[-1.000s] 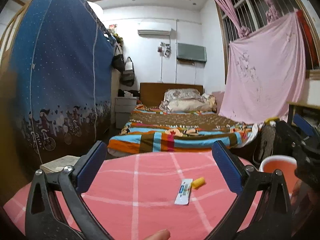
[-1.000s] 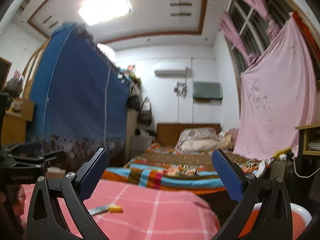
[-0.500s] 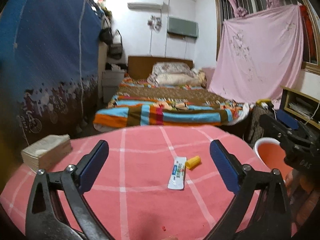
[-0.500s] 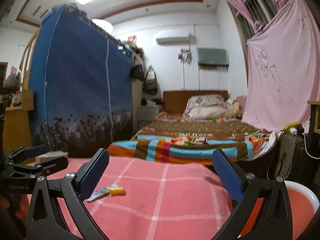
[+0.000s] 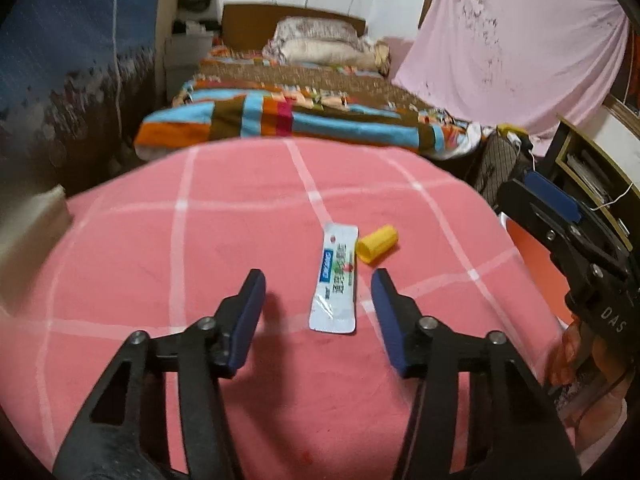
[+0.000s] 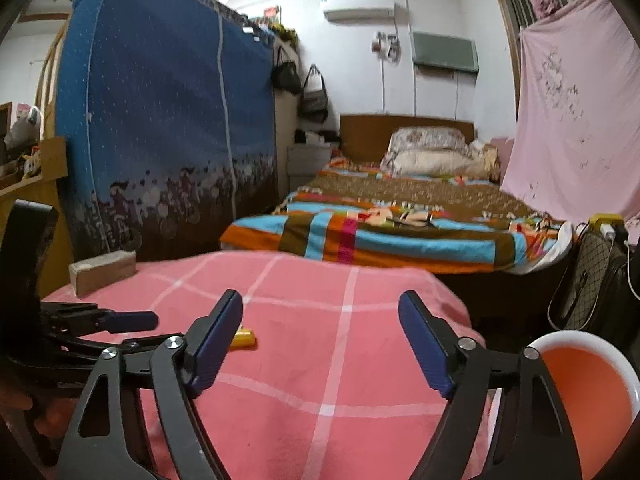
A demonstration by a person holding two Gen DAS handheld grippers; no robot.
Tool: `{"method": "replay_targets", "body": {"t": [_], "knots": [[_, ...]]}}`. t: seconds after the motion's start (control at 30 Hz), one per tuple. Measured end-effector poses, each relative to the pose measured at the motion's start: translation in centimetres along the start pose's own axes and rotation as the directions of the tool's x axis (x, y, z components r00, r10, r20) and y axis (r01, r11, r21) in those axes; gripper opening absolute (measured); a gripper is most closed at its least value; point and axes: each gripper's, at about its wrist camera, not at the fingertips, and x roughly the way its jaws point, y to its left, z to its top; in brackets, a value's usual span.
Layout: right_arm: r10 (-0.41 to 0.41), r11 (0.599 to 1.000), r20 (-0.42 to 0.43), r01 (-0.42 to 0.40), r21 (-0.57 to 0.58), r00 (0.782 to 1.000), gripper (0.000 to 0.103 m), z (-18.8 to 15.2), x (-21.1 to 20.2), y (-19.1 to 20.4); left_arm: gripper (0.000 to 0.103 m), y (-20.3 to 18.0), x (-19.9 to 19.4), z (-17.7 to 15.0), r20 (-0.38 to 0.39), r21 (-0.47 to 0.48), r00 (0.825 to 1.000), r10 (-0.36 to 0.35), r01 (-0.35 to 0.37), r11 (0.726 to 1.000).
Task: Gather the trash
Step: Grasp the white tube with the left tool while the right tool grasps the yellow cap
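A flat white sachet (image 5: pixel 335 282) with blue and green print lies on the pink checked cloth (image 5: pixel 200 264), with a small yellow cap (image 5: pixel 377 244) just to its right. My left gripper (image 5: pixel 318 282) is open and empty, low over the cloth, its fingers either side of the sachet's near end. In the right wrist view the yellow cap (image 6: pixel 244 337) shows partly behind my left finger. My right gripper (image 6: pixel 320 306) is open and empty above the cloth's right part; it also shows in the left wrist view (image 5: pixel 560 216). An orange bin with a white rim (image 6: pixel 588 392) stands at the right.
A tan block (image 6: pixel 103 272) sits at the cloth's far left corner. Beyond the table lie a bed with a striped blanket (image 6: pixel 384 232), a blue wardrobe cover (image 6: pixel 160 120) on the left and a black fan (image 6: pixel 592 280) on the right.
My left gripper has tilted down and moved forward to the sachet, with its fingers closer together. My right gripper has lowered slightly and its fingers have also narrowed.
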Motion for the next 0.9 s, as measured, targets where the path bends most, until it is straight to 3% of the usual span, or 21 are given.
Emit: {"method": "replay_targets", "body": {"t": [0.13, 0.27, 0.43, 0.53, 0.7, 0.9], "knots": [[0.028, 1.0, -0.068, -0.028, 0.001, 0.997, 0.065, -0.2, 1.1, 0.1, 0.026, -0.2, 0.7, -0.1, -0.047, 0.002, 0.999, -0.003, 0.003, 1.0], [0.054, 0.998, -0.103, -0.056, -0.014, 0.993, 0.055, -0.3, 1.6, 0.7, 0.007, -0.5, 0.5, -0.2, -0.052, 0.019, 0.999, -0.003, 0.004, 1.0], [0.088, 0.995, -0.136, -0.093, -0.031, 0.987, 0.045, -0.3, 2.1, 1.3, 0.005, -0.1, -0.2, -0.3, -0.04, -0.003, 0.999, -0.003, 0.003, 1.0], [0.115, 0.992, -0.162, -0.122, -0.036, 0.98, 0.041, -0.4, 2.5, 1.5, 0.0, 0.8, -1.1, -0.4, -0.015, -0.052, 0.999, 0.037, -0.038, 0.998], [0.203, 0.977, -0.245, -0.213, -0.013, 0.948, 0.041, -0.4, 4.5, 2.2, 0.0, 1.7, -2.6, -0.6, 0.046, -0.103, 0.993, 0.105, -0.1, 0.99], [0.226, 0.97, -0.326, -0.242, -0.01, 0.918, 0.041, -0.4, 6.4, 3.2, 0.0, 1.7, -1.7, -0.4, 0.015, -0.094, 0.996, 0.093, -0.091, 0.991]]}}
